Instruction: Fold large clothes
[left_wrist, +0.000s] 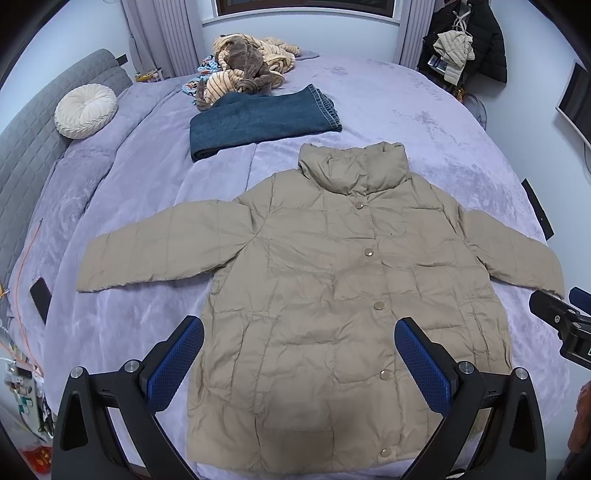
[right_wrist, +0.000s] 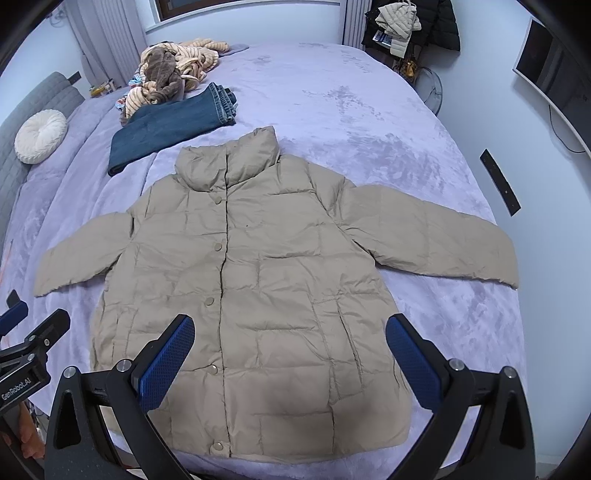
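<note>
Jacket (left_wrist: 332, 302) is lying flat and face up across the middle of both frames, spread on the lilac bed (left_wrist: 424, 110), collar toward the top of the frame and hem toward the bottom, both sleeves stretching out to the sides. I am reading it as a quilted puffer: light for its bulk, soft and springy, with a smooth shell that I expect will be slipping under the pads and puffing back after each fold. The snap buttons (left_wrist: 368, 253) are running down the front and appear to be fastened, so the two fronts should be moving as one layer.

I am holding the left hand-held gripper (left_wrist: 299, 363) above the lower part of the jacket, fingers spread wide and pinching nothing. The right hand-held gripper (right_wrist: 290, 354) is hovering over the lower front in the same way, spread and empty.

For a first hold I am judging the sleeve cuffs best: the cuff at the left of the frame (left_wrist: 88, 273) for the left gripper, the one at the right of the frame (right_wrist: 506, 266) for the right. A deep bite through both layers should be keeping the slick fabric from sliding out.

Folded jeans (left_wrist: 258, 120) are sitting just beyond the collar, toward the upper left of the frame, apart from it.
</note>
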